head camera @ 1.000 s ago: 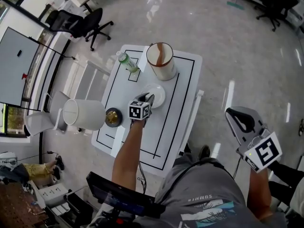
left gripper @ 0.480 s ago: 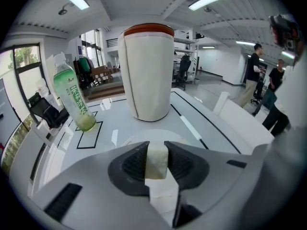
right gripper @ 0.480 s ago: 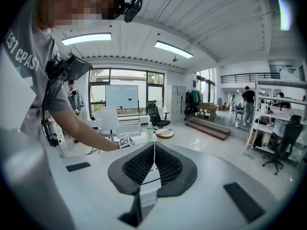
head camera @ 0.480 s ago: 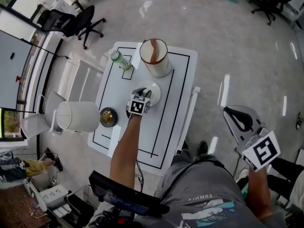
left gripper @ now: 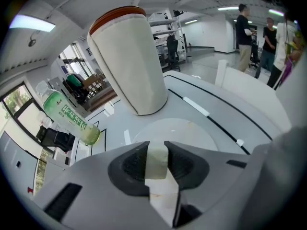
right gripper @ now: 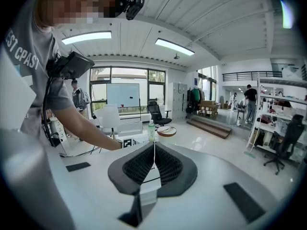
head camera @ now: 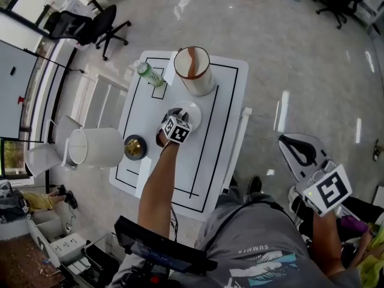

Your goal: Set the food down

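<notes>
My left gripper (left gripper: 156,146) is shut on a small pale block of food (left gripper: 156,161), pinched between the dark pads. It hovers low over a round white plate (left gripper: 194,131) on the white table (head camera: 219,137). In the head view the left gripper (head camera: 174,117) sits at the plate's (head camera: 193,113) near-left edge. Behind the plate stands a tall white cylinder with a brown rim (left gripper: 128,63). My right gripper (right gripper: 154,146) is shut with nothing in it, held far off the table's right side (head camera: 302,152).
A green bottle (head camera: 148,75) lies at the table's far-left corner. A small brass-coloured bowl (head camera: 134,147) sits at the left edge, with a white bin (head camera: 96,147) beside the table. Several people stand in the distance (left gripper: 245,30). An office chair (head camera: 96,21) is further back.
The left gripper stays over the plate with the food still pinched. The right gripper has drifted slightly lower and to the right in the head view.
</notes>
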Tool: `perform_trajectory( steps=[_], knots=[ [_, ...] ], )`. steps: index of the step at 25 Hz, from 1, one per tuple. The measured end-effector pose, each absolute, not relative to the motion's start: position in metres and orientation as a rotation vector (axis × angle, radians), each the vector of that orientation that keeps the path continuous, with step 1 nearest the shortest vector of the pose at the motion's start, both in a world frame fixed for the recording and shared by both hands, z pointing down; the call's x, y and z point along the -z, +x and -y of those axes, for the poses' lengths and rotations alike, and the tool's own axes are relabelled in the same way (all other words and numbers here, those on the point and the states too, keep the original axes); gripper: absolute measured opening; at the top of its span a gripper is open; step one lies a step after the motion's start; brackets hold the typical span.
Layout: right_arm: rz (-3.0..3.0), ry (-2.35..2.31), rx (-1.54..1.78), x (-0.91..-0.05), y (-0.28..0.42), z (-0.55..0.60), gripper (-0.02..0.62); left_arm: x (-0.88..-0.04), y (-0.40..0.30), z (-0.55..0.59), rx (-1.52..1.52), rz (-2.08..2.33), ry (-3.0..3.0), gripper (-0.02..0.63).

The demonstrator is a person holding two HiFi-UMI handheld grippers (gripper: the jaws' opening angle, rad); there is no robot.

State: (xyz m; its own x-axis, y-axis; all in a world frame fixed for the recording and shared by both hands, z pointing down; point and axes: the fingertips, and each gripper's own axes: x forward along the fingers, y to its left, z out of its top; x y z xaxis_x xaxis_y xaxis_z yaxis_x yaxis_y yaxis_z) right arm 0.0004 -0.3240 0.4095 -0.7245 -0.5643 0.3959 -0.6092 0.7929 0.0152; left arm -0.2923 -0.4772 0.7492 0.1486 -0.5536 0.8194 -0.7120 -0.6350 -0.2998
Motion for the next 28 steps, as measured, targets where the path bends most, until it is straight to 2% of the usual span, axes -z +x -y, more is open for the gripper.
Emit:
perform_trajectory(
  steps=[17, 24, 28],
  knots=[
    [2.595, 0.863, -0.172, -0.414, 0.001, 0.322, 0.006, -0.761, -0.286, 0.467, -2.106, 1.074, 2.353, 0.100],
    [2.599, 0.859, -0.170, -0.414, 0.005, 0.318, 0.006, -0.765, -0.280, 0.456, -2.082, 0.998, 2.345, 0.102],
    [2.603, 0.855, -0.171, -0.414, 0.007, 0.315, 0.008, -0.763, -0.275, 0.453, -2.030, 0.969, 2.346, 0.129]
  ],
)
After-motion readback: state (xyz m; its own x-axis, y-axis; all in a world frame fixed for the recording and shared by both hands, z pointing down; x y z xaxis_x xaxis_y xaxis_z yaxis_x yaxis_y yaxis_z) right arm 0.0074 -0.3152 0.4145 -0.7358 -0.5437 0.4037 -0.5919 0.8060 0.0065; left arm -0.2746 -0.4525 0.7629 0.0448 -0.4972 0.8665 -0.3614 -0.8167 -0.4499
